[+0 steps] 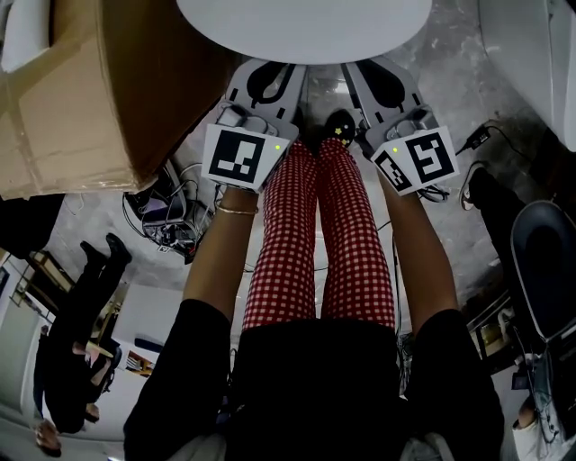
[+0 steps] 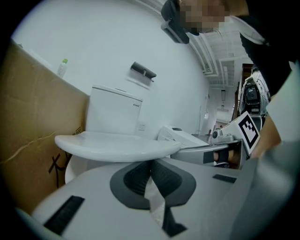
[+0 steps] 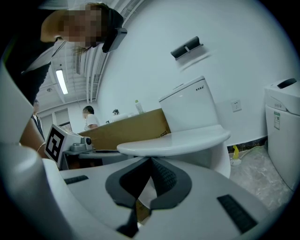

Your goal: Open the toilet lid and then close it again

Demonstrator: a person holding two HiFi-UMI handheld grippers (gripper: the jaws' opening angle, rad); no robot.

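Observation:
The white toilet lid (image 1: 306, 27) lies flat and closed at the top of the head view. Both grippers point at its front edge, side by side. My left gripper (image 1: 273, 72) has its jaws together with nothing between them, the tips just under the lid's rim (image 2: 117, 145). My right gripper (image 1: 376, 74) is likewise shut and empty, its tips (image 3: 151, 160) below the lid's front edge (image 3: 173, 143). The white tank (image 2: 112, 112) stands behind the lid against the wall. Whether either gripper touches the lid I cannot tell.
A big cardboard box (image 1: 81, 90) stands close on the toilet's left. Cables (image 1: 166, 221) lie on the floor by it. A white appliance (image 3: 283, 131) stands to the toilet's right. The person's legs in red-checked trousers (image 1: 315, 243) stand between the grippers. Another person (image 1: 81, 306) is at lower left.

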